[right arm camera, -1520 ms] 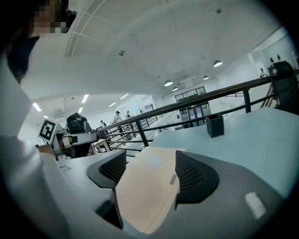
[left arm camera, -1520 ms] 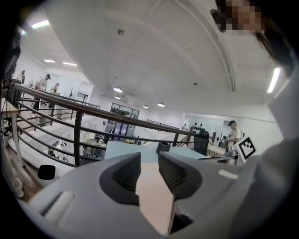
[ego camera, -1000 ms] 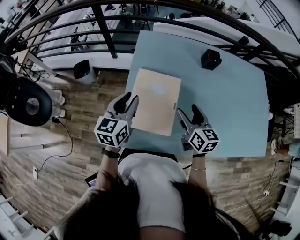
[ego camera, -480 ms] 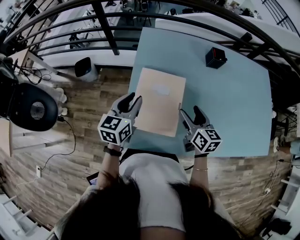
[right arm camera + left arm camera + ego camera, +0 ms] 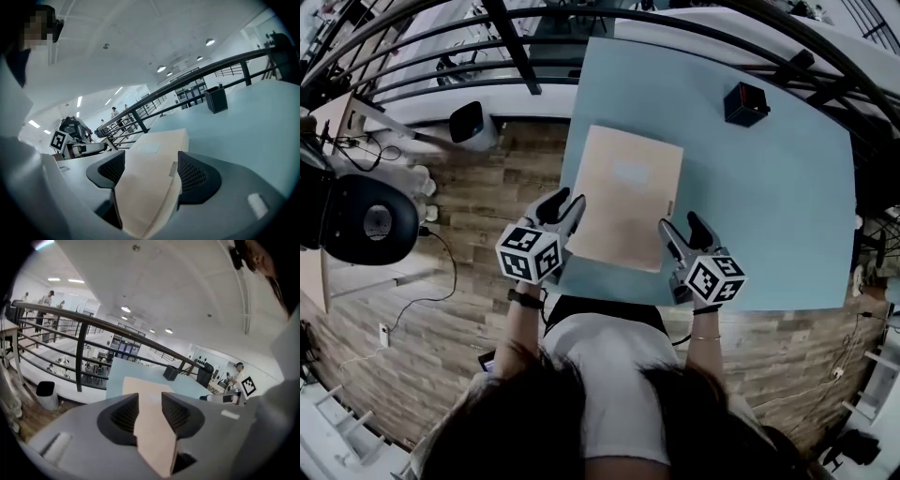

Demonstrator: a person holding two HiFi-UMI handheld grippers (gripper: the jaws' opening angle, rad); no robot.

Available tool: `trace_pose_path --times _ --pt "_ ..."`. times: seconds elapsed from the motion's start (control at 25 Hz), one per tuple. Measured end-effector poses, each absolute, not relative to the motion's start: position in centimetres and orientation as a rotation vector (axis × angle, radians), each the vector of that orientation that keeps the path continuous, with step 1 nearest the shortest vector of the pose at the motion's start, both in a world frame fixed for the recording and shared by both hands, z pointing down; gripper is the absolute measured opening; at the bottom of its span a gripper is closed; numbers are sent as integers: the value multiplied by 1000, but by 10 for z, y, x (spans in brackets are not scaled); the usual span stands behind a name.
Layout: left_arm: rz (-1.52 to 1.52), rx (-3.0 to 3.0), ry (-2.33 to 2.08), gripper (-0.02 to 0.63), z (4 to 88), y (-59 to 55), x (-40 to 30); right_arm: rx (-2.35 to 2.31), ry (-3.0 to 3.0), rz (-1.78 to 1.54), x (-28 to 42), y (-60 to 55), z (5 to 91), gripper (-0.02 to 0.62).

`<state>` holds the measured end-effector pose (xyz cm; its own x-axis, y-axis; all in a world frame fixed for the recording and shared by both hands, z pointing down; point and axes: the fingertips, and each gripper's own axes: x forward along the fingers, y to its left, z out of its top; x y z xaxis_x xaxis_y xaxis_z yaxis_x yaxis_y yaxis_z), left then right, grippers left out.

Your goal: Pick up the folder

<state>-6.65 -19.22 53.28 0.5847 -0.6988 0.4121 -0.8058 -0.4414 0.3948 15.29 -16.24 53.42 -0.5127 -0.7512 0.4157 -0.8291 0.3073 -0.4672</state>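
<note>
A beige folder point(image 5: 623, 202) lies on the light-blue table point(image 5: 769, 206), its near edge close to the table's front. My left gripper point(image 5: 561, 208) is at the folder's near left corner. Its jaws are opening, and in the left gripper view the folder point(image 5: 150, 427) fills the gap of the left gripper point(image 5: 150, 411) without the pads visibly pressing on it. My right gripper point(image 5: 682, 230) is at the near right corner. In the right gripper view the right gripper point(image 5: 150, 173) stands wide open with the folder point(image 5: 150, 187) between its jaws.
A small black box point(image 5: 745, 103) stands at the table's far right. A dark railing point(image 5: 516, 56) runs behind the table. On the wooden floor to the left are a black office chair point(image 5: 366, 220) and a small bin point(image 5: 469, 122).
Both grippers have sunk a little while staying at the folder's near corners. The head view has shifted, so the table sits slightly further right in the picture.
</note>
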Motion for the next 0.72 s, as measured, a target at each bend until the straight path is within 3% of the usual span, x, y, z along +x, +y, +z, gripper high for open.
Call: trace_pose_path --times 0.72 --pt "266 2066 -1042 172 620 -186 -74 1471 -2369 1193 151 -149 588 325"
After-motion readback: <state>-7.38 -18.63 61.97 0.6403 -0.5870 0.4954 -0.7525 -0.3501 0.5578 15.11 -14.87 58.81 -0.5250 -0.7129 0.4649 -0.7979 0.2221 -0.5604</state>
